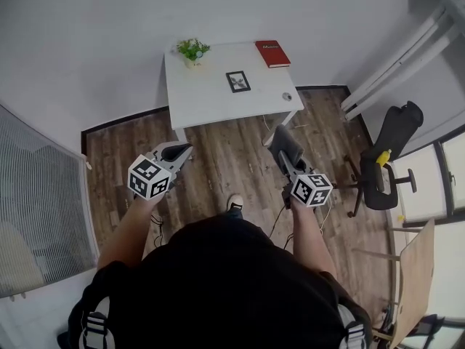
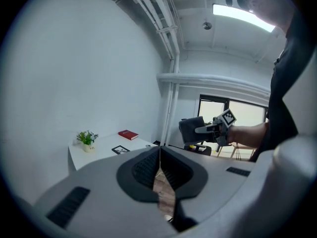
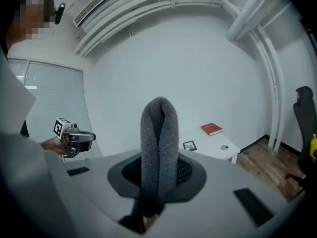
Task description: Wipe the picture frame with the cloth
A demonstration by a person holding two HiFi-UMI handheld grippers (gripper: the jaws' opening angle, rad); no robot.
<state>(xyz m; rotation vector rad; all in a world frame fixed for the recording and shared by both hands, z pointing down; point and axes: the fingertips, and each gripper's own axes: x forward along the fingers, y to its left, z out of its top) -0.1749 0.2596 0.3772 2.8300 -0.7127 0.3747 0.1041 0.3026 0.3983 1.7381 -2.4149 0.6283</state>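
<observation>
A small black picture frame (image 1: 237,81) lies flat near the middle of the white table (image 1: 211,100); it also shows far off as the frame (image 2: 120,149) and the frame (image 3: 189,145) in the two gripper views. My right gripper (image 1: 280,145) is shut on a folded grey cloth (image 3: 158,148), which stands up between its jaws; the cloth (image 1: 287,144) hangs over the wooden floor, short of the table. My left gripper (image 1: 179,153) is shut with nothing in it, also short of the table and to the left.
On the table stand a potted green plant (image 1: 192,50) at the back left, a red book (image 1: 272,53) at the back right and a small round object (image 1: 287,97) near the right edge. A black office chair (image 1: 385,158) stands to the right. White wall runs behind the table.
</observation>
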